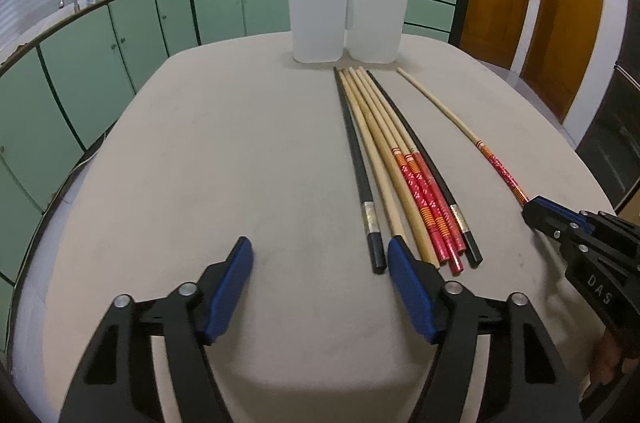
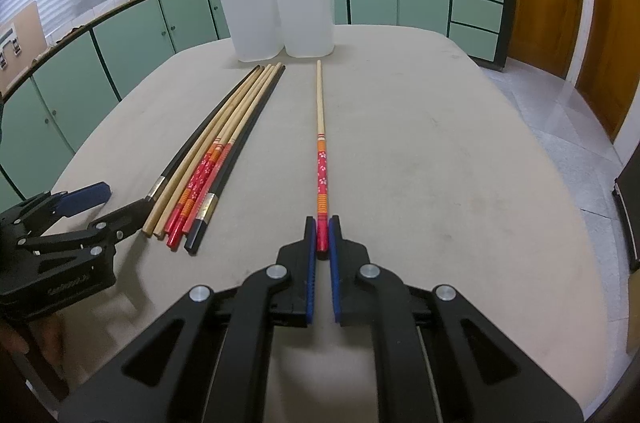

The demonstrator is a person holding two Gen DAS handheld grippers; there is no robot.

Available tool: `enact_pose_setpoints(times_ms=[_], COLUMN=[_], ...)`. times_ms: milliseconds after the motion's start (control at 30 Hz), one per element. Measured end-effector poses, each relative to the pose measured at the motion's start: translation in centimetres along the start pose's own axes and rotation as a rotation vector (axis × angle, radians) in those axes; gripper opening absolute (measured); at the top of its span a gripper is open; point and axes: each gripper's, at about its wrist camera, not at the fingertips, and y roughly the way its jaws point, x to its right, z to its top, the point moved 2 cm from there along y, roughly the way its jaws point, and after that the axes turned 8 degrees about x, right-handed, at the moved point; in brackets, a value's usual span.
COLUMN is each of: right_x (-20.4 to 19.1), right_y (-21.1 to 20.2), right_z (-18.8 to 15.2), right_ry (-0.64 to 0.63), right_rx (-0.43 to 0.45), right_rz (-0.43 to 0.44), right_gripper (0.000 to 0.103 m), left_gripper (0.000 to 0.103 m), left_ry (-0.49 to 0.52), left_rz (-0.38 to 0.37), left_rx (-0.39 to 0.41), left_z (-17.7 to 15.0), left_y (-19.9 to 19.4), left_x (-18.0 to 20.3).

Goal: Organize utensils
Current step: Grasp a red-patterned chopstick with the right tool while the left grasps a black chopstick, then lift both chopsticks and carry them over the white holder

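Chopstick work is under way: the right gripper (image 2: 322, 227) pinches the red end of a single red-handled chopstick (image 2: 320, 127), which lies flat on the table (image 2: 440, 151) and points straight ahead toward the white two-part holder (image 2: 280, 15). To its left, the left gripper (image 1: 320, 263) stands spread with nothing between its pads, one finger (image 1: 408, 275) touching the near ends of the chopstick bundle (image 1: 400, 163). A good lift likely means keeping the grip firm, raising the far tip first, then tilting it over the holder's rim.

Two wrist views, angled down, sharing table (image 1: 224, 151) (close)
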Motion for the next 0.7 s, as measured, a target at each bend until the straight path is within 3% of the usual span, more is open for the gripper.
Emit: enact_pose_setpoints(times_ms=[133,233,300,467,700], right_x=[-0.09,-0.21,-0.31,-0.28,-0.2], right_y=[0.25,0.43,0.46,0.44,-0.12], right_z=[-0.05,0.01,-0.02,-0.05,0.26], right_ry=[-0.001,-0.004,-0.01,0.002,0.02], right_rx=[0.006,0.008,0.011,0.019,0.052], right_rz=[0.003,0.003,-0.001,0.001,0.009], right_gripper=[0.007,0.007,0.006,0.005,0.005], left_gripper=[0.046,0.037,0.033,0.009,0.006], left_ry=[0.014,0.026,0.013,-0.031,-0.077], left_rz=[-0.027,-0.037,-0.042,-0.042,-0.043], left_rx=[0.012,0.017,0.019,0.025,0.033], left_z=[0.07,0.08,0.14,0.34,0.48], left_y=[0.08,0.11,0.12,0.23,0.21], left_x=[0.56,1.08,1.08,0.86,0.91])
